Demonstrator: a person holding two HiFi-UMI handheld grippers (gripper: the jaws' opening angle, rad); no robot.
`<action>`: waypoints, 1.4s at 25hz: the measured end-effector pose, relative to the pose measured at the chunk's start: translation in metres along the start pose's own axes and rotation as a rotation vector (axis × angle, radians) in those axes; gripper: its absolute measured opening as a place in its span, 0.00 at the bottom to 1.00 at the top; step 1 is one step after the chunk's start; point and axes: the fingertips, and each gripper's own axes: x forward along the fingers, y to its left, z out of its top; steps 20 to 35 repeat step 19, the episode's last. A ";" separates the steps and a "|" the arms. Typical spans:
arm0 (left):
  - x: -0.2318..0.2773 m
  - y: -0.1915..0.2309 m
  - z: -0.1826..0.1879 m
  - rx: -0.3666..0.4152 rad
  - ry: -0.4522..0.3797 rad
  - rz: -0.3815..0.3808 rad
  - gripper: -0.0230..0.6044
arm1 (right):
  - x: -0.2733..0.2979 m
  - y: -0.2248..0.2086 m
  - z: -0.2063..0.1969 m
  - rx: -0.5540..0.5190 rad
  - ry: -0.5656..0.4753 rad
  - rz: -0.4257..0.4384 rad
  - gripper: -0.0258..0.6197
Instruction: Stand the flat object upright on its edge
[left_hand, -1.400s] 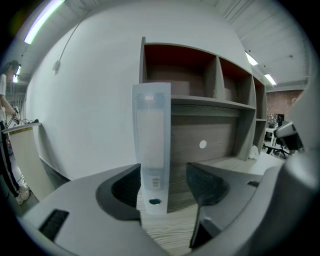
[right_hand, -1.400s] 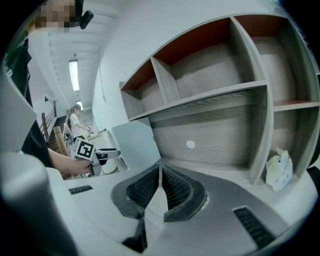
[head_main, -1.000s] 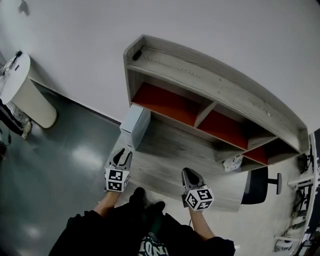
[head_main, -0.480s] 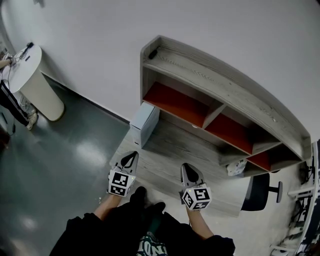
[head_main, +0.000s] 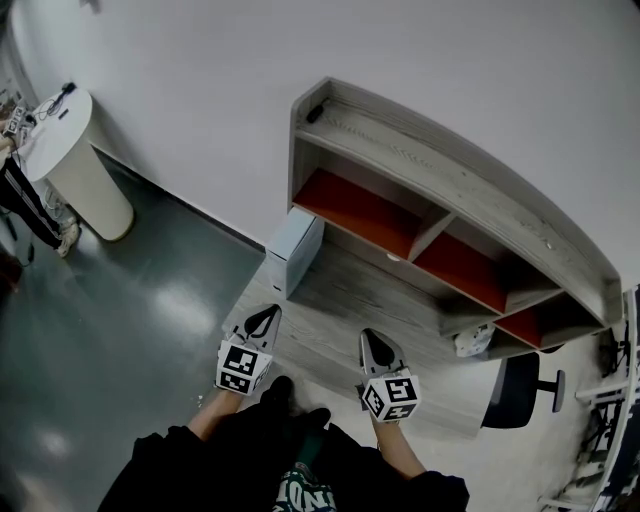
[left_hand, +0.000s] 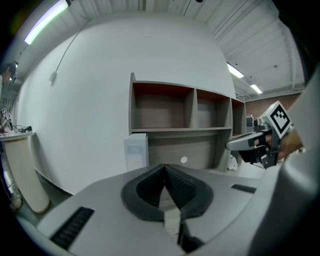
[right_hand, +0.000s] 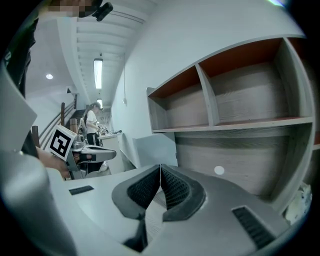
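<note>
Taken as landmark: shelf desk (head_main: 350, 300), grey wood grain, with red back panels in the upper bays.

Progress. Found at the desk's left end, against or just beside the left upright of its shelving (contact not settled): flat box (head_main: 294, 248), pale, standing on a narrow edge with broad faces vertical. Judged on that footing to match the task's end state as it stands. Cannot confirm whether braced by the upright or free-standing. No other flat candidate seen lying on the desktop.

Left gripper (head_main: 268, 314): clenched, with ribbed pads tip to tip and nothing between. Held over the desk's front edge, well apart from the box.
Right gripper (head_main: 371, 340): likewise pressed together and empty, at the front edge nearer the desk's middle.
Judged idle, neither engaged with the box. Little left to do, at most a check that the box holds without support.

Minor items: white crumpled object (head_main: 470, 341) at the desk's right end, under the lowest shelf. Small white disc (left_hand: 184, 160) on the desk's back panel, near centre.

Markings. No brand or readable text on the box, only a paler rectangular patch on its front face, blank at this sharpness. Black-and-white square markers on the gripper cubes: patterns only, no lettering. Nothing legible on the desk.
</note>
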 end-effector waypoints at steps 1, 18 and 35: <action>0.000 0.000 0.002 -0.001 -0.001 -0.004 0.06 | -0.001 0.000 0.000 -0.003 0.000 -0.002 0.09; -0.004 0.014 0.003 0.003 0.001 -0.006 0.06 | -0.005 0.002 0.001 -0.003 -0.001 -0.010 0.09; -0.005 0.015 0.002 0.002 0.005 -0.006 0.06 | -0.005 0.003 0.001 -0.001 -0.001 -0.009 0.09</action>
